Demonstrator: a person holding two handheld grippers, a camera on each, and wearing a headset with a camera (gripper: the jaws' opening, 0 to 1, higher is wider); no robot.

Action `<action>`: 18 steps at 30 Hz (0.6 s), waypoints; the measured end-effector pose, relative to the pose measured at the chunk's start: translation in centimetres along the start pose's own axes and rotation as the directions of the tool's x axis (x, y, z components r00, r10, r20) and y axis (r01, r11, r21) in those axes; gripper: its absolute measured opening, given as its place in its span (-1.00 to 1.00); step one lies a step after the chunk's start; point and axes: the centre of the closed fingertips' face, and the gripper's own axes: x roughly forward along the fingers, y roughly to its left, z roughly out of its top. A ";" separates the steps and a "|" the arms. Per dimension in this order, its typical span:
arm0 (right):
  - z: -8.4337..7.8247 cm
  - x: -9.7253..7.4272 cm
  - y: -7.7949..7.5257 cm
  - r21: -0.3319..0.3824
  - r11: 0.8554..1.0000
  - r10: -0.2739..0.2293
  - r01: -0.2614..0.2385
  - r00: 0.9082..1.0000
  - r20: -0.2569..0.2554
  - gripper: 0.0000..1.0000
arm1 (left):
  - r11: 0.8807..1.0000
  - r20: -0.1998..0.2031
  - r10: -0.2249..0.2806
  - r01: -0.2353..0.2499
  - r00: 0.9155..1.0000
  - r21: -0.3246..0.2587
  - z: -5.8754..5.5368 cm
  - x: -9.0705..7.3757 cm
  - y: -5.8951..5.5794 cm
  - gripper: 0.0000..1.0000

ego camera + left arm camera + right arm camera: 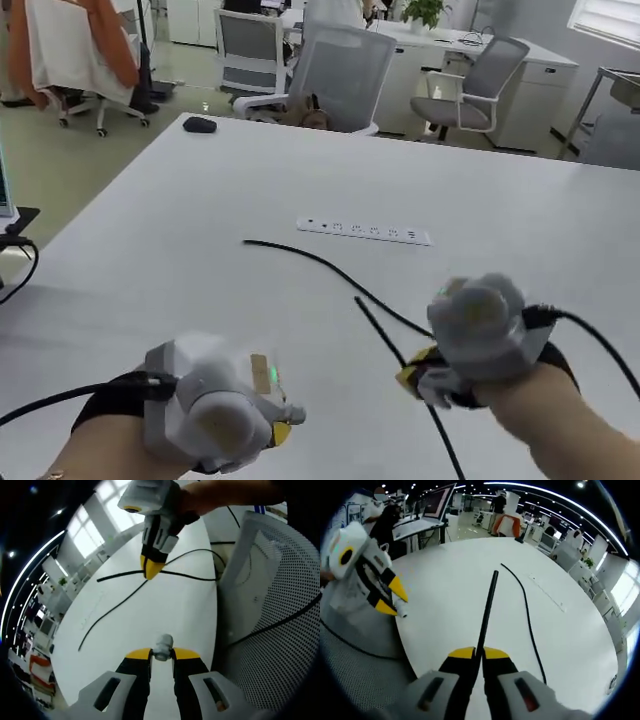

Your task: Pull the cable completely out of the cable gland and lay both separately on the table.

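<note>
Head view: right gripper is motion-blurred, so I can't read its jaw gap there, and its body covers the spot where it meets the cable. Cable then runs off the near edge of frame. Left gripper tips sit mostly under its own body, also soft, so what's btwn them is hidden from up top. In left gripper view the cable gland shows just its top; rest is sunk btwn the jaws. Power strip markings too small to read. Small dark obj at far-left edge of table: can't tell what it is.
</note>
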 end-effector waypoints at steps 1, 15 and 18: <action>0.7 0.2 -1.2 0.004 1.000 -0.017 0.017 1.000 0.017 -0.93 | 1.000 -0.002 -0.004 0.004 1.000 -0.002 -0.1 0.0 0.0 -0.66; 4.1 6.6 -18.3 0.253 0.957 -0.160 0.144 0.986 0.044 -0.90 | 0.999 -0.036 -0.005 0.003 0.999 -0.051 -1.5 0.1 0.2 -0.66; 1.3 8.5 -19.6 0.282 0.947 -0.153 0.155 0.988 -0.029 -0.88 | 0.998 -0.035 0.005 -0.007 0.999 -0.068 -1.6 0.1 0.7 -0.66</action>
